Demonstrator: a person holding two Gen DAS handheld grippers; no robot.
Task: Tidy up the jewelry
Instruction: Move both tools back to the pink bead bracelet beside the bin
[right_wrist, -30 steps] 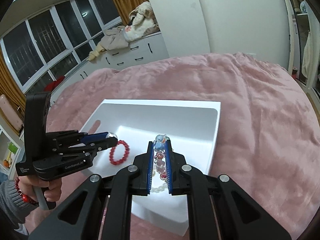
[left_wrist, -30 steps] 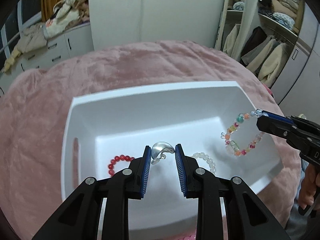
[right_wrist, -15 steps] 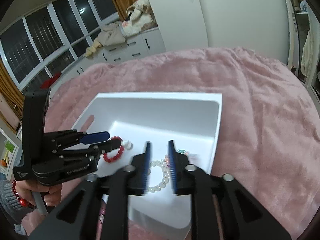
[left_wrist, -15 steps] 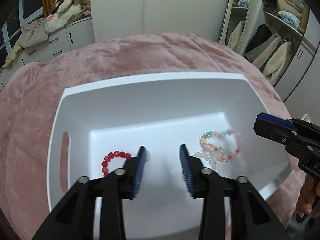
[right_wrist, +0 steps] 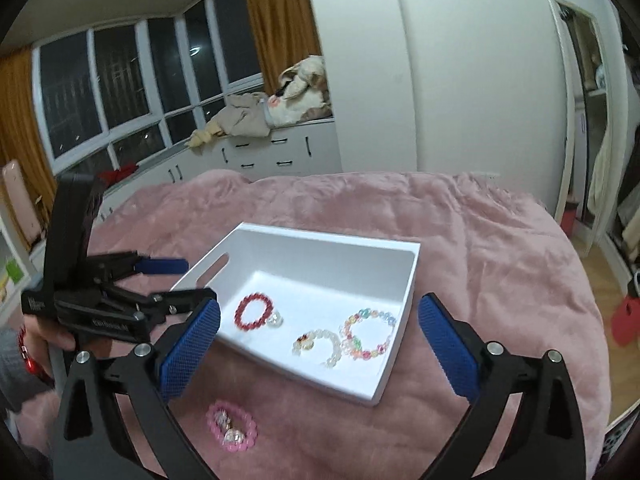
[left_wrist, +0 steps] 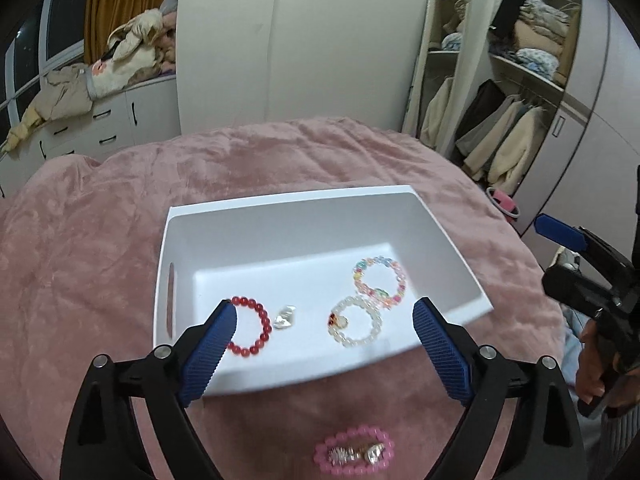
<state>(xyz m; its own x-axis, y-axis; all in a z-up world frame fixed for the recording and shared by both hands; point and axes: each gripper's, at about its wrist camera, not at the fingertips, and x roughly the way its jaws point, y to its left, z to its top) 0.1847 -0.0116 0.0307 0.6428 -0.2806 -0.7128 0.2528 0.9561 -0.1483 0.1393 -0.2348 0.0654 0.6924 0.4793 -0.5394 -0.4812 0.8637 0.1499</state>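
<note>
Left gripper (left_wrist: 322, 344) hung above tray's (left_wrist: 288, 216) near rim, jaws spread wide, holding nothing. Right gripper (right_wrist: 320, 336) likewise agape, empty. In tray: red bracelet (left_wrist: 248, 328), silver charm (left_wrist: 285, 317), white bracelet (left_wrist: 355, 322), multicolour bracelet (left_wrist: 379, 281) touching white one. Pink bracelet (left_wrist: 354, 452) lay on blanket (left_wrist: 100, 248) outside tray, two small pieces inside its loop, possibly earrings; judged next to collect.

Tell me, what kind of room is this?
Most likely a bedroom. A fluffy pink blanket covers what seems to be a bed, an open closet holds hanging coats and folded clothes, and white drawers sit under the window.
</note>
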